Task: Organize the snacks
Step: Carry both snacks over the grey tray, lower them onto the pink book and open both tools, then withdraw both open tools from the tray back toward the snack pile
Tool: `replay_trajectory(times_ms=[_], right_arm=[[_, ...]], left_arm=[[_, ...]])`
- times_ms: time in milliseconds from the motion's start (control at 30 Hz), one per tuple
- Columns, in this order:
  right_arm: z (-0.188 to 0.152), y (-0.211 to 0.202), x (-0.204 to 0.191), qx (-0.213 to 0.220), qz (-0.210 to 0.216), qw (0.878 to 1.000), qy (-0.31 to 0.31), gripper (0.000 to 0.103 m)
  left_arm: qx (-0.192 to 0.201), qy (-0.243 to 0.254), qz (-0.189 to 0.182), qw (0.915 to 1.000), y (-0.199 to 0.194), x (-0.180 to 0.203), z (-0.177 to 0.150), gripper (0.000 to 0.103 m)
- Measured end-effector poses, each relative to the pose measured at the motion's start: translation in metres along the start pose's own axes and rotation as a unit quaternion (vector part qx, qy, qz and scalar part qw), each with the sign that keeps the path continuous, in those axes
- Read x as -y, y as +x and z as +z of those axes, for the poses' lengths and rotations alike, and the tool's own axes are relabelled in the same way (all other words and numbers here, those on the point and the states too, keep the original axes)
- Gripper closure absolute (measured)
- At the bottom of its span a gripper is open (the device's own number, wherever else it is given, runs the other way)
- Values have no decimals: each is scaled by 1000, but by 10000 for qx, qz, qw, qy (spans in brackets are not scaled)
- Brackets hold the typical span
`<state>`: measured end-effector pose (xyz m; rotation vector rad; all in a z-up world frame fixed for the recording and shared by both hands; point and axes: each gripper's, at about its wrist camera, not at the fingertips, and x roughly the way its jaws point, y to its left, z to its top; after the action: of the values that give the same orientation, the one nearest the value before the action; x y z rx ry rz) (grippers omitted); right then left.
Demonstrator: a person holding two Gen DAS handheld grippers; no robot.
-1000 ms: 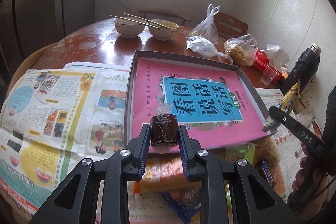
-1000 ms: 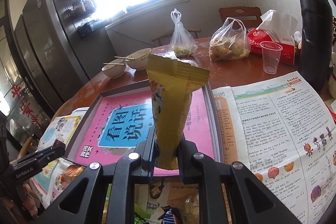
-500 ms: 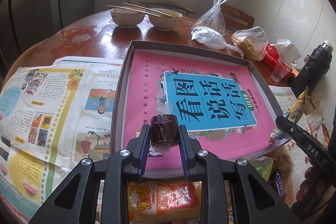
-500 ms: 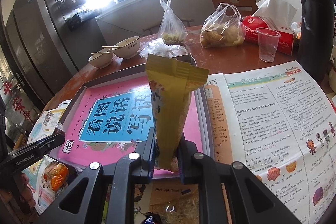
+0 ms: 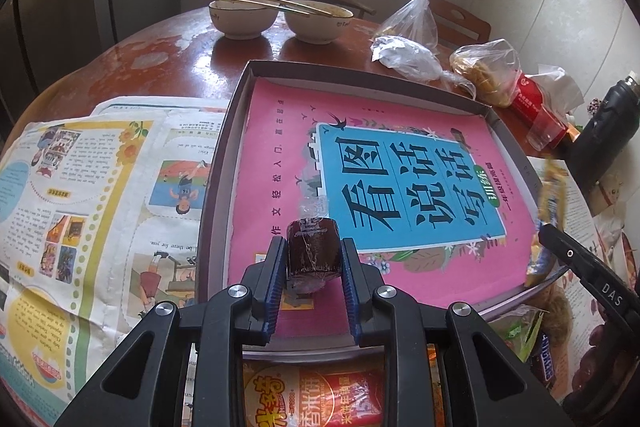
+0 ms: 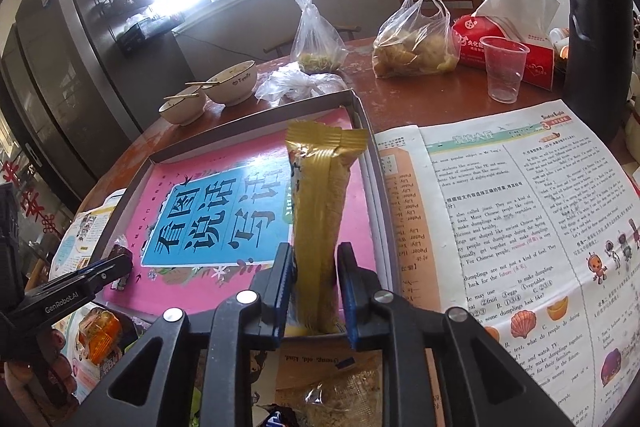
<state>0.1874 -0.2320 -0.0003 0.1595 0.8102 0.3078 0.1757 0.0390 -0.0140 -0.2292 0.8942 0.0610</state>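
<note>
Glossy printed newspaper (image 5: 100,195) lay flat at the far left over the round, worn red-brown table (image 5: 160,55). Just beside it sat a shallow grey cardboard tray (image 5: 218,187), rectangular with low upright walls, holding a smooth pink booklet (image 5: 280,155) with a blue title panel.

Over the tray's near-left part the left gripper (image 5: 313,259) was clenched on a small dark brown snack (image 5: 313,247), a squat block in crinkled clear wrap, its ribbed blue pads pressing both sides. Below it, outside the tray's near wall, lay a shiny orange-and-red snack packet (image 5: 320,395).

Behind the tray stood two pale ceramic bowls (image 5: 280,17) with chopsticks laid across their rims; their contents could not be made out. Right of them were thin clear plastic bags (image 6: 412,43) knotted at the top, one holding yellowish food.

Over the tray's near-right corner the right gripper (image 6: 314,291) grasped a tall golden foil snack packet (image 6: 320,211), held upright, with a crimped top seal. Further right were a clear ridged plastic cup (image 6: 503,67), a red tissue pack (image 6: 516,39) and a matte black flask (image 6: 596,19).
</note>
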Motion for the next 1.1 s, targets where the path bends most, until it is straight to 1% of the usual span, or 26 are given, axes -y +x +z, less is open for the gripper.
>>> replay_trajectory(times_ms=[33, 100, 167, 333, 367, 400, 467, 567, 600, 667, 800, 933, 1100], right_arm=[[0, 0, 0, 0, 0, 10000, 7, 77], [0, -1, 1, -8, 4, 10000, 34, 71], [0, -3, 1, 5, 11, 10000, 76, 66], [0, -7, 1, 45, 43, 9999, 86, 66], [0, -8, 0, 54, 46, 9999, 80, 65], [0, -9, 0, 60, 52, 9999, 69, 65], [1, -10, -1, 62, 62, 9999, 63, 62], [1, -11, -2, 68, 84, 9999, 57, 61], [1, -12, -2, 68, 85, 9999, 55, 61], [1, -13, -3, 80, 86, 9999, 51, 60], [1, -15, -4, 122, 68, 9999, 54, 53], [1, -19, -3, 198, 71, 9997, 86, 52], [3, -25, -4, 288, 66, 9995, 79, 46]], left_arm=[[9, -2, 17, 10000, 0, -1, 0, 76], [11, 8, 18, 10000, 1, 0, 1, 76], [21, -8, 22, 10000, 1, -1, 1, 76], [71, -36, 44, 10000, -1, -3, 3, 74], [74, -40, 53, 10000, -2, -3, 4, 73], [72, -52, 59, 9999, -2, -4, 4, 68], [78, -65, 46, 9999, -3, -5, 4, 63], [102, -64, 77, 9999, -5, -5, 4, 60], [110, -62, 78, 9999, -6, -5, 5, 56], [124, -79, 42, 9999, -8, -5, 4, 51], [192, -72, -30, 9998, -14, -6, 4, 47], [264, -42, -29, 9996, -19, -4, 4, 46], [390, -35, -17, 9992, -29, -5, 4, 45]])
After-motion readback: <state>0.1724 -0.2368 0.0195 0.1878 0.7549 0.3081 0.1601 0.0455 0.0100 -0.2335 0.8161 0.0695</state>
